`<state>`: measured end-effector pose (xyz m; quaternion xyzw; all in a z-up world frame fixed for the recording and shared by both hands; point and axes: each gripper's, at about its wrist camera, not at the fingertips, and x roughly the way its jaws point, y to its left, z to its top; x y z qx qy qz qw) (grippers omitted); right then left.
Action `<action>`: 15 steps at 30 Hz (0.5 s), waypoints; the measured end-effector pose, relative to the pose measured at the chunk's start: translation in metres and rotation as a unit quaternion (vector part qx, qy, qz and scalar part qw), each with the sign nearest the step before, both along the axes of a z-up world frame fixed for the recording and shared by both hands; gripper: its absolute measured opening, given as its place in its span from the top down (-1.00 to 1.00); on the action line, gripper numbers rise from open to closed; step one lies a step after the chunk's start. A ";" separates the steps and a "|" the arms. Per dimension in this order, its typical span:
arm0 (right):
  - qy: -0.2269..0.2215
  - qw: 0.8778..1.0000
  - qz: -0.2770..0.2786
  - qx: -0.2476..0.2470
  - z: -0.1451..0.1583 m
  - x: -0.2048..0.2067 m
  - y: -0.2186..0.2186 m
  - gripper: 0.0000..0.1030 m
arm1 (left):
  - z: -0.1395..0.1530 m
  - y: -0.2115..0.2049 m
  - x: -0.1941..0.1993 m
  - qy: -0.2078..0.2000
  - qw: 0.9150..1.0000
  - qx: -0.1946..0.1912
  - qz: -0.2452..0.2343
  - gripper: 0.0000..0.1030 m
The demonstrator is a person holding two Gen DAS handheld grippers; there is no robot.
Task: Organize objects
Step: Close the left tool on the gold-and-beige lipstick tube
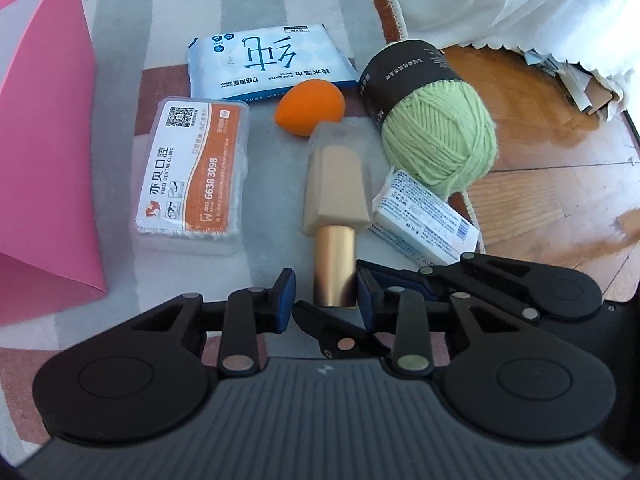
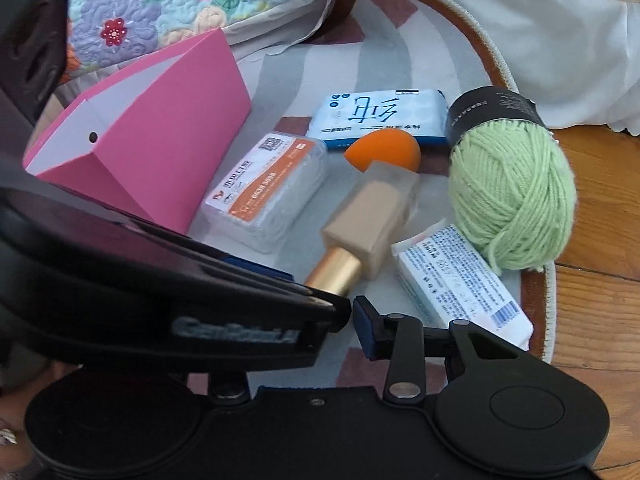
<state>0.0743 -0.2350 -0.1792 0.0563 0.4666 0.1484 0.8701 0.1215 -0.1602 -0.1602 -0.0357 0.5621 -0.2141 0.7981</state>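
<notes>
A foundation bottle (image 1: 338, 184) with a gold cap (image 1: 334, 268) lies on the rug, also in the right wrist view (image 2: 372, 220). My left gripper (image 1: 326, 292) is open, its blue pads on either side of the gold cap, with small gaps. The left gripper's body (image 2: 160, 280) fills the left of the right wrist view. My right gripper shows only its right finger (image 2: 370, 328); its left finger is hidden behind the left gripper. Around the bottle lie an orange sponge (image 1: 308, 108), a clear dental box (image 1: 196, 172), a wet-wipes pack (image 1: 272, 64), green yarn (image 1: 436, 132) and a white soap packet (image 1: 424, 216).
An open pink paper bag (image 2: 152, 152) stands left of the objects, also in the left wrist view (image 1: 44, 152). The striped round rug (image 1: 160, 280) ends at the wooden floor (image 1: 560, 184) on the right. A floral quilt (image 2: 160, 4) and white bedding (image 1: 500, 0) hang behind.
</notes>
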 end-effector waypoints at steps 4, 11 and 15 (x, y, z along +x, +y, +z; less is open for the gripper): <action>-0.008 1.000 0.006 -0.008 0.000 -0.003 0.001 0.24 | 0.000 0.005 -0.002 0.013 1.000 -0.015 0.006 0.51; -0.003 1.000 0.013 -0.006 0.002 -0.021 -0.002 0.37 | -0.001 0.008 -0.014 0.023 0.999 -0.030 0.004 0.58; 0.005 1.000 0.001 0.017 0.002 -0.020 -0.010 0.37 | 0.008 0.008 -0.012 0.009 1.000 -0.026 -0.006 0.56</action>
